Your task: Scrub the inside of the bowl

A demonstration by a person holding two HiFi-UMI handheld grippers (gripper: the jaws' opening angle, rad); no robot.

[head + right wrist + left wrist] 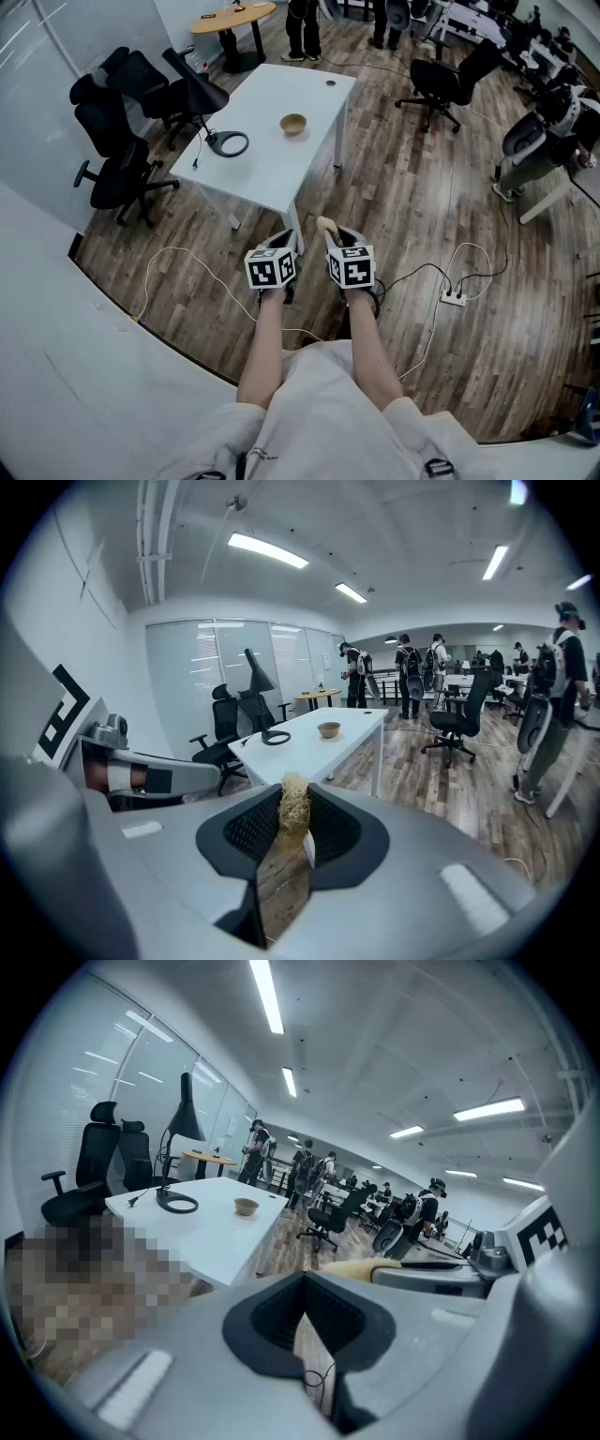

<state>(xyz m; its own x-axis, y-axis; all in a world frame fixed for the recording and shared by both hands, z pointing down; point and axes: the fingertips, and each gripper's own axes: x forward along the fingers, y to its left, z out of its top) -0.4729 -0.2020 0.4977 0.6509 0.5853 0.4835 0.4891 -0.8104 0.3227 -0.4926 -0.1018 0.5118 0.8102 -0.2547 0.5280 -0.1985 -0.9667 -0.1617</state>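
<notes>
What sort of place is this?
Most likely an open-plan office or workshop: a white table with black swivel chairs beside it, more desks farther off, and several people standing about on a wood floor.

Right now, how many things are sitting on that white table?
3. On the table, a bowl sits near the middle, a black lamp stands on the left side, and a small dark thing lies at the far end, too small to identify.

bowl [293, 123] interior too small
</notes>
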